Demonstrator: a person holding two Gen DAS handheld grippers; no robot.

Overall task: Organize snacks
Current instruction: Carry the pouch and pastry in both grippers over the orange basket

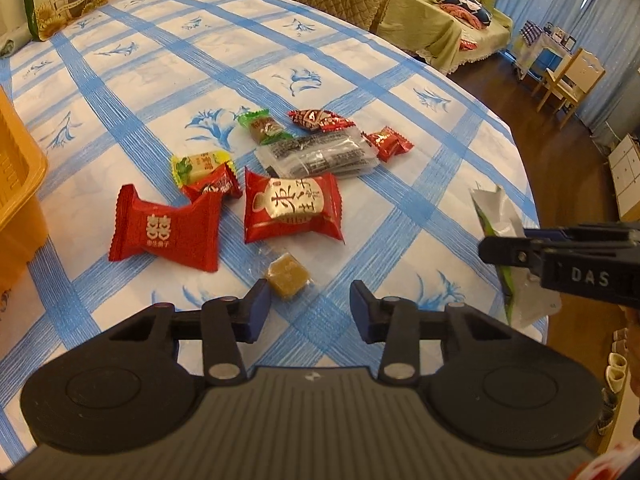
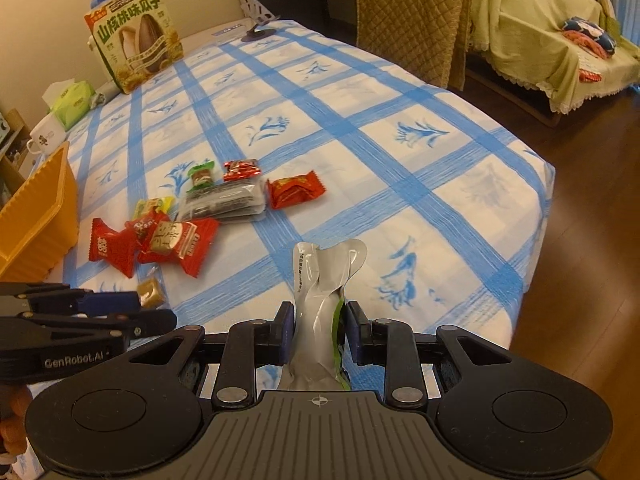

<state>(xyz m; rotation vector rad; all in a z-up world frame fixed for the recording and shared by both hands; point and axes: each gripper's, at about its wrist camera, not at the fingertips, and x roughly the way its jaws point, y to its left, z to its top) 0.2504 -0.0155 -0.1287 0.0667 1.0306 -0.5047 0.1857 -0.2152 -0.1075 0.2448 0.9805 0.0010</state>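
The right tool [image 2: 316, 334] sits low at 6 o'clock in its own view, level with the counter [image 2: 400, 152], its two fingers clamped on a crumpled silver-and-green wrapper [image 2: 320, 292] whose long axis stands upright, its torn mouth pointing toward 12 o'clock. In the left view that same wrapper [image 1: 500, 216] shows at 3 o'clock beside the right tool's dark body. The left tool [image 1: 310, 312] is held low and level, fingers spread apart with nothing between them; just ahead of its left finger, at about 11 o'clock, lies a small brown cube candy [image 1: 288, 276] in clear film, not touching the pads. Farther out at 11 to 12 o'clock lie two large red packets: the double-happiness packet [image 1: 168, 228] and the gold-label packet [image 1: 294, 208], side by side, long axes running roughly 9 to 3. Beyond them sit a yellow-green candy [image 1: 200, 164], a clear pack with black print [image 1: 320, 156], and small red and green sweets. An orange bin [image 1: 16, 184] stands at 9 o'clock, and a seed bag [image 2: 134, 36] stands far off at 11 o'clock.
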